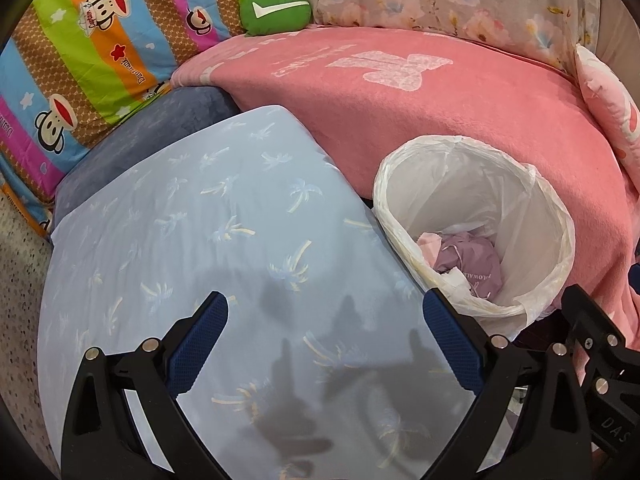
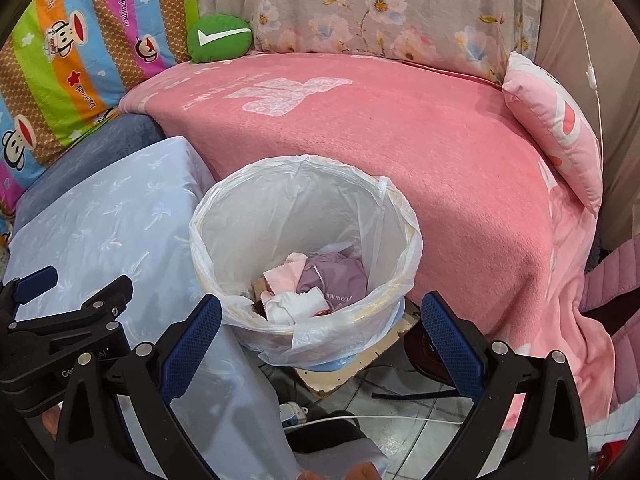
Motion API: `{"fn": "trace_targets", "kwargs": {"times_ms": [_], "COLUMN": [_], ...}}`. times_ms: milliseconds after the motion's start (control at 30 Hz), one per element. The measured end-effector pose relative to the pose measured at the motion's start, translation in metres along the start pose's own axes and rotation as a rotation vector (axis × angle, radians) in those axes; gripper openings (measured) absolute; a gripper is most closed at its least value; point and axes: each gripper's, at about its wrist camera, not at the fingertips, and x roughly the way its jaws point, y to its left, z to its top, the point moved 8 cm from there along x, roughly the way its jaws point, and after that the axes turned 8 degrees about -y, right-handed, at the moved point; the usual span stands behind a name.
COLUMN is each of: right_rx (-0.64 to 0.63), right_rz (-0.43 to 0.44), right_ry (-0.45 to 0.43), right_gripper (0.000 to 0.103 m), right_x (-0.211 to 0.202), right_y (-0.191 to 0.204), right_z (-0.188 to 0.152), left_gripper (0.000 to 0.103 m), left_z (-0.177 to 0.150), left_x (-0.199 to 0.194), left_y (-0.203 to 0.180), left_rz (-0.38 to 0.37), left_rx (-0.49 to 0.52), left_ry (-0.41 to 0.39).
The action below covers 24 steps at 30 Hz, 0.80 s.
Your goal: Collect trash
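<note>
Both tools have their blue-padded fingers spread wide with nothing between them. The left gripper (image 1: 325,334) hangs over a pale blue cloth (image 1: 208,240) printed with small palm trees, its shadow falling on the fabric. The right gripper (image 2: 320,330) sits just to its right, released too, its fingers straddling the near rim of the bin (image 2: 404,240).

The bin is round and lined with a white plastic bag (image 2: 248,200) folded over the rim. It is only filled at the bottom. In there lies a crumpled mauve bag (image 2: 340,276) with lettering on it, a pink scrap (image 2: 286,272) with a zigzag edge to its left, and a wad of white paper (image 2: 296,306) nearest to me; a bit of brown card peeks out under the pink piece. The trash is all in the bin, none in either grip.

The bin stands on a pale board (image 2: 352,368) on the tiled floor (image 2: 412,428), where a white cable (image 2: 380,418) and a plug also lie. Left of the bin is the blue cloth, touching it; behind and to the right is a pink blanket (image 2: 400,152). At the far left sits a green cushion (image 2: 219,39) with a white tick, against a striped cartoon-monkey quilt (image 2: 68,52). A floral cover (image 2: 380,8) runs along the back, and a pink pillow (image 2: 560,128) leans at the far right.
</note>
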Motion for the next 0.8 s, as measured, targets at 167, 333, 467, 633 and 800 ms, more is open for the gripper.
{"fn": "trace_targets", "kwargs": {"times_ms": [167, 333, 467, 633, 800], "right_rx": [-0.001, -0.001, 0.001, 0.001, 0.004], "right_rz": [0.001, 0.001, -0.001, -0.001, -0.005], "right_ry": [0.004, 0.005, 0.006, 0.006, 0.007], "right_gripper": [0.097, 0.097, 0.097, 0.097, 0.097], "right_x": [0.0009, 0.0012, 0.0016, 0.0014, 0.0014], "right_y": [-0.0004, -0.0004, -0.0010, -0.0012, -0.0022], "right_z": [-0.0025, -0.0027, -0.0030, -0.0040, -0.0052], "left_gripper": [0.096, 0.096, 0.096, 0.096, 0.096], "left_z": [-0.0017, -0.0029, -0.0028, -0.0028, -0.0028], "left_x": [-0.0012, -0.0007, -0.0008, -0.0011, -0.0011], "left_y": [0.0005, 0.0010, 0.0011, 0.0012, 0.0009], "left_rz": [0.007, 0.010, 0.010, 0.012, 0.012], "left_rx": [-0.011, -0.014, -0.014, -0.012, -0.013], "left_ry": [-0.002, 0.001, 0.001, -0.001, -0.001]}}
